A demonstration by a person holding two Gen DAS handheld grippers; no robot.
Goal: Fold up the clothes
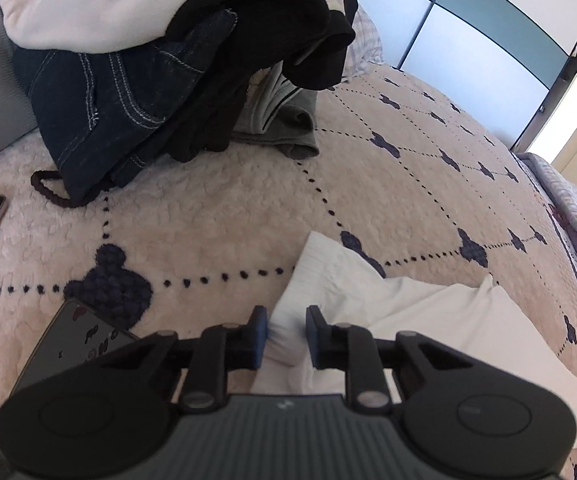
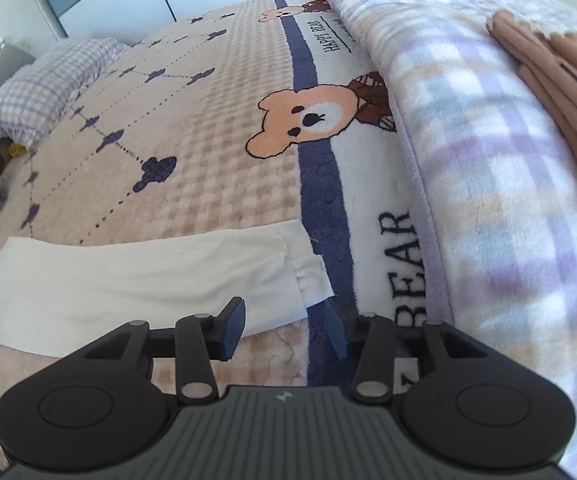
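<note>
A white garment (image 1: 408, 312) lies flat on the bed's cream blanket (image 1: 216, 216). In the left wrist view my left gripper (image 1: 286, 334) has its jaws partly apart with a bunched end of the white cloth between them. In the right wrist view the same white garment (image 2: 128, 276) lies as a long folded strip. My right gripper (image 2: 284, 326) is open, its fingers on either side of the strip's right end, just above the blanket.
A pile of clothes with dark jeans (image 1: 116, 112), a black top (image 1: 272, 32) and a white sweatshirt (image 1: 108, 4) sits at the back. Two phones (image 1: 76, 340) lie at the left. A plaid quilt (image 2: 488, 160) with a tan garment (image 2: 560, 76) borders the right.
</note>
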